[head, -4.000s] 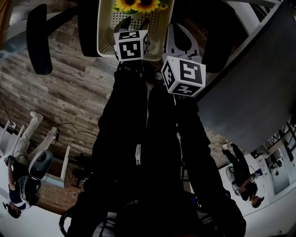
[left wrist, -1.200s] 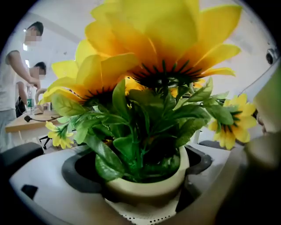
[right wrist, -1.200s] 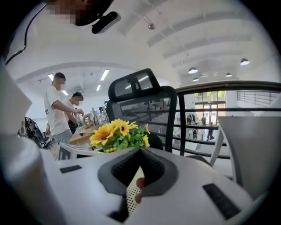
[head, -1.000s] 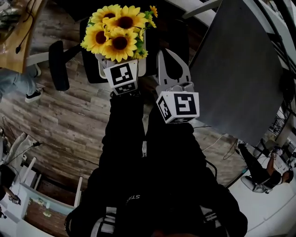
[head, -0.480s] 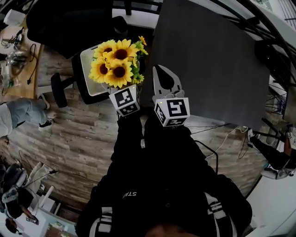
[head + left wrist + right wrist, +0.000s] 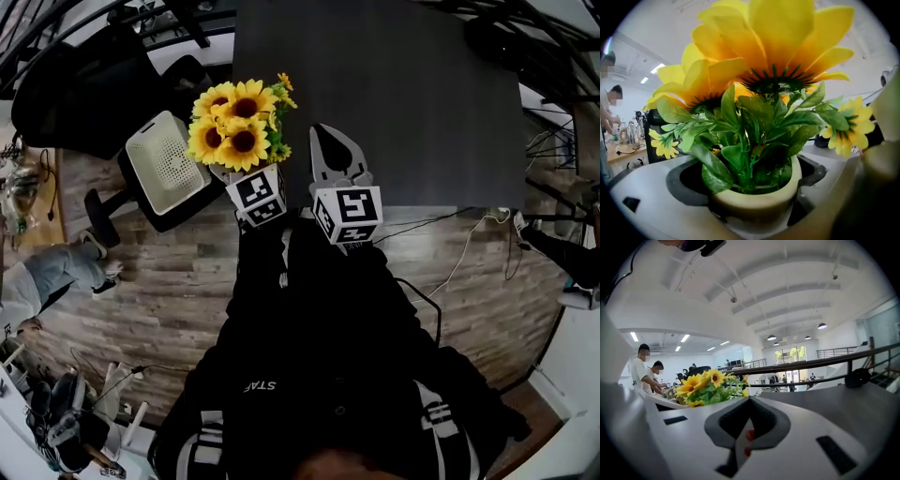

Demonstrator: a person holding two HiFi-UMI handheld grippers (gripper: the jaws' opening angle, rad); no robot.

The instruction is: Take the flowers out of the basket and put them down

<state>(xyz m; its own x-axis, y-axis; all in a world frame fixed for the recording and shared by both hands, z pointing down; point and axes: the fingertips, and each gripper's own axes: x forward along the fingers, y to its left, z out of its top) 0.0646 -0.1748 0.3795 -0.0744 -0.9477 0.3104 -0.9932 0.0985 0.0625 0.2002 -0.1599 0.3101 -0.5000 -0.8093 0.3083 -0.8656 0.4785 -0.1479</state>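
A bunch of yellow sunflowers (image 6: 239, 127) with green leaves stands in a small cream pot (image 6: 757, 199). My left gripper (image 6: 248, 178) is shut on the pot, its jaws pressing the rim from both sides, and holds the flowers (image 6: 773, 56) upright in the air at the near edge of the dark grey table (image 6: 394, 84). The white perforated basket (image 6: 167, 173) stands to the left on a black chair seat, with nothing in it that I can see. My right gripper (image 6: 324, 136) is shut on nothing, just right of the flowers (image 6: 705, 385), over the table edge.
A black office chair (image 6: 84, 94) stands behind the basket. Cables (image 6: 459, 253) trail over the wooden floor on the right. A person (image 6: 47, 277) sits low at the left, and two people (image 6: 644, 371) stand far off by a desk.
The flowers have come up out of the basket in my left gripper and moved right to the table edge. The basket now stands apart on the left. My right gripper stays shut beside them.
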